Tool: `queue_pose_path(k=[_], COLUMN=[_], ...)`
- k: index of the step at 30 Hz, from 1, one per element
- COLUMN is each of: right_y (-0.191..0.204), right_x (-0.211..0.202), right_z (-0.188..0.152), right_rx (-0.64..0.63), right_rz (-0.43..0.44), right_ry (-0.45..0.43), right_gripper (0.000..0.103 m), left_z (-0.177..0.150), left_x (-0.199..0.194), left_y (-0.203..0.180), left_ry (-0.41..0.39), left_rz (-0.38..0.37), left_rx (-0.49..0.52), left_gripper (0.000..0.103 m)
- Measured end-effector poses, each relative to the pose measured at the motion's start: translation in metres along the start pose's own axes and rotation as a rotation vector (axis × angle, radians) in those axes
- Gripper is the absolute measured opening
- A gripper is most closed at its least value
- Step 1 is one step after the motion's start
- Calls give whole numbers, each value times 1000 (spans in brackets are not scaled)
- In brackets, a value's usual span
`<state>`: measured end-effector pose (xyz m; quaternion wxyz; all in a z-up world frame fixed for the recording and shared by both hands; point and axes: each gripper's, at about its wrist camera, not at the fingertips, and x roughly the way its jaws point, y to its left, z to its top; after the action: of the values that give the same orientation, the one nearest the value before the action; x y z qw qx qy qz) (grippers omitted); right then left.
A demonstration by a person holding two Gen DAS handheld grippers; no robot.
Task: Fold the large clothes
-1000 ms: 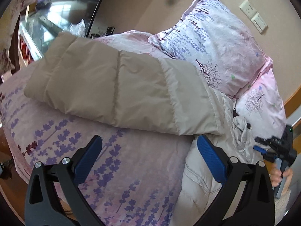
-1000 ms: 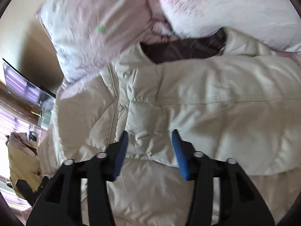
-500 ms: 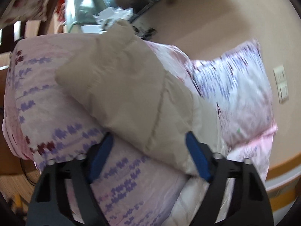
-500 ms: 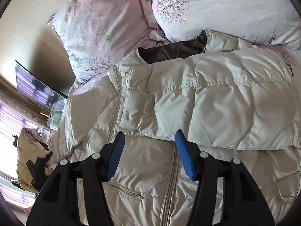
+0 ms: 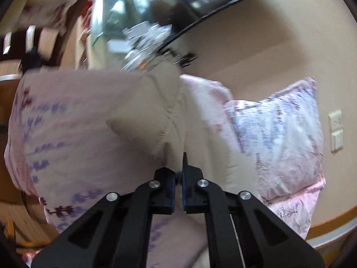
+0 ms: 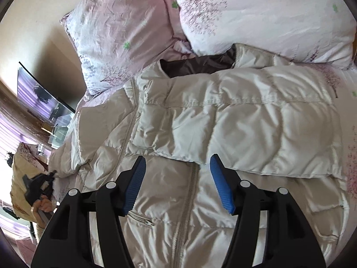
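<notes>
A cream puffer jacket (image 6: 178, 212) lies front up on the bed, its zip running between the right gripper's fingers. One sleeve (image 6: 245, 122) is folded flat across the chest. My right gripper (image 6: 177, 159) hovers over the zip just below that sleeve's edge; its jaws are opening and nothing is pressed between them. In the left wrist view the other sleeve (image 5: 142, 116) stretches away over the sheet. My left gripper (image 5: 178, 172) is shut on a puckered fold of it. The left gripper (image 6: 38, 185), held by a hand, also shows at the jacket's far left.
Two flowered pillows (image 6: 125, 33) (image 6: 267, 15) lean at the head of the bed, right behind the collar. A lavender-print sheet (image 5: 67, 145) covers the bed. A dark screen (image 6: 42, 98) stands on a glass stand past the bed's left edge. A wall socket (image 5: 335, 131) is nearby.
My left gripper went from wide open to shut on the outstretched sleeve, rolling and shifting along it. The right gripper drifted over the jacket front, its jaws a little wider.
</notes>
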<state>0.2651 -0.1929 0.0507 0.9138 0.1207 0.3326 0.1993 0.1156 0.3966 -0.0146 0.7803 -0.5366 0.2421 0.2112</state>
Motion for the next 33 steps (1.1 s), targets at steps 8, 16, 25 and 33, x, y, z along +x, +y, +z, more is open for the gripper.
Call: queue_pose_path(k=[8, 16, 25, 33], right_y=[-26, -61, -88, -100], right_x=[-25, -46, -52, -45], right_z=[3, 1, -1, 4], right_rx=[44, 122, 172, 205], right_rz=[-54, -116, -180, -164], right_ry=[-78, -147, -183, -164], right_gripper=[62, 62, 62, 62], left_z=[-25, -141, -294, -357], left_x=[-26, -12, 54, 98], left_y=[-140, -282, -326, -315], left_ry=[18, 231, 530, 651], left_rz=[-268, -565, -504, -333], left_rx=[302, 631, 915, 1079], left_gripper=[5, 5, 5, 25])
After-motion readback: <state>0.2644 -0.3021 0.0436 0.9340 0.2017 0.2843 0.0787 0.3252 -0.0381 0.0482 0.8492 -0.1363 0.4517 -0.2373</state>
